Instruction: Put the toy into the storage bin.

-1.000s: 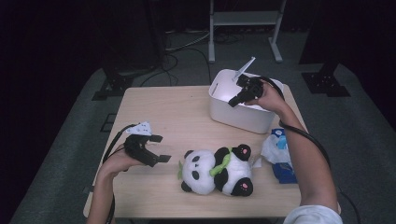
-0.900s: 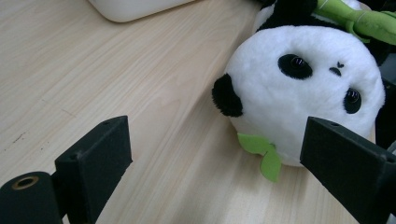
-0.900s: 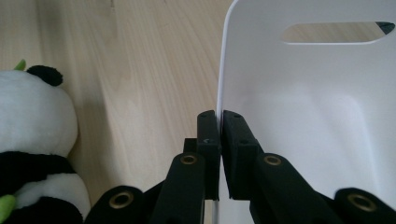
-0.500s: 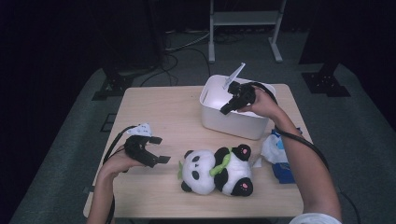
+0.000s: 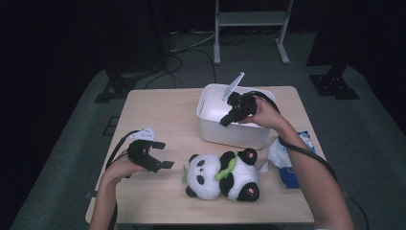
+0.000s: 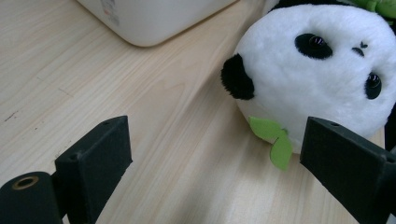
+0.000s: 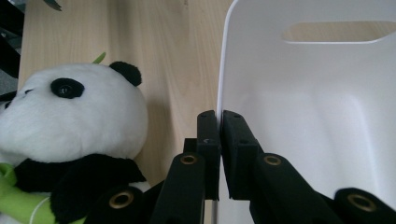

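Note:
A white plastic bin (image 5: 239, 134) stands at the table's far right. My right gripper (image 5: 226, 120) is shut on its near rim; in the right gripper view the two jaws pinch the thin white wall (image 7: 218, 100) of the bin (image 7: 308, 121). A black and white panda plush (image 5: 222, 175) with a green leaf lies on its side in front of the bin. My left gripper (image 5: 163, 154) hovers open just left of the panda's head. In the left gripper view the panda's head (image 6: 317, 70) sits between and beyond the jaws of that gripper (image 6: 215, 158), untouched.
A blue and white packet (image 5: 292, 160) lies at the table's right edge, beside the panda. The wooden table (image 5: 158, 110) has bare room at its left and far left. Black stands and cables stand on the floor behind.
My right gripper has dragged the white bin leftward and nearer to the person, closer to the panda. The left gripper and the panda have stayed put.

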